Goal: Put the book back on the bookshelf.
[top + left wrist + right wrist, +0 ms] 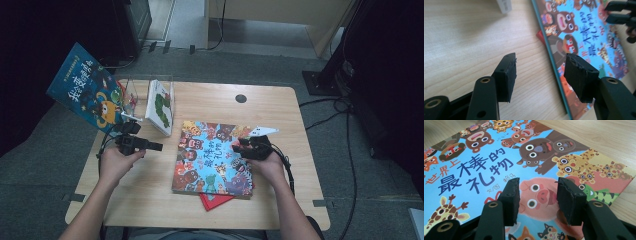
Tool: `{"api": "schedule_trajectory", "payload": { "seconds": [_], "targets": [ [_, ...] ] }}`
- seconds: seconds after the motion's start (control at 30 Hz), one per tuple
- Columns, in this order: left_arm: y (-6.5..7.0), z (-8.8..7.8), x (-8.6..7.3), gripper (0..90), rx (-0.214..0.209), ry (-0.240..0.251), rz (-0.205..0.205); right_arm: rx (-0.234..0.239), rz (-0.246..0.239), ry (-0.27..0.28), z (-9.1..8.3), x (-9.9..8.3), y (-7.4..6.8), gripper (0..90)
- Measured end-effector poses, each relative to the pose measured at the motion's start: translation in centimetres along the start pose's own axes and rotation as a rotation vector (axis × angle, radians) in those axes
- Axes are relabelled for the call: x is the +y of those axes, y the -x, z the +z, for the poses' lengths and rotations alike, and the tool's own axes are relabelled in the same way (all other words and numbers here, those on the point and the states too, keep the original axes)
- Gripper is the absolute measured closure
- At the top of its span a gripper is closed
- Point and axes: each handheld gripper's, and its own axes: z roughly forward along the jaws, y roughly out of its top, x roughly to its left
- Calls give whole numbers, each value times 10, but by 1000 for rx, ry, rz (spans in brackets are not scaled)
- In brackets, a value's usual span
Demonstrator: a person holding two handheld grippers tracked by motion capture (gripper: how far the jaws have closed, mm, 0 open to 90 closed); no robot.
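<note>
On the bench's near half, two tools flank a flat picture book.

Picture book lies face up mid-bench, a red book peeking from under its near edge. Right tool hovers over the cover's right side, jaws partly apart, nothing held. Left tool sits left of the book above bare wood, jaws wide and empty, aimed at the spine edge. Likely step: lifting the book. Advice: slide one jaw under the edge, pinch cover only, leave the red book behind. Farther back, a white book stands in a clear rack; a blue book leans beyond the bench's left corner.
</note>
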Motion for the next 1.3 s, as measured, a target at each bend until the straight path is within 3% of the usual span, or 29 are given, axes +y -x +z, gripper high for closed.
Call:
{"api": "schedule_trajectory", "payload": {
  "seconds": [0.2,0.43,0.63,0.97,1.3],
  "targets": [
    [-2,14,-9,438,19,10,22,-8,-1,-4,1,1,-1,533],
    [-6,30,-17,438,15,12,21,-7,7,-2,1,1,0,549],
    [-7,37,-21,438,37,-13,29,-9,5,0,1,1,0,556],
    [-10,37,-27,448,18,25,36,-12,4,1,1,0,0,558],
    [-1,40,-35,446,86,71,86,-9,2,2,0,0,0,559]
  ]
}}
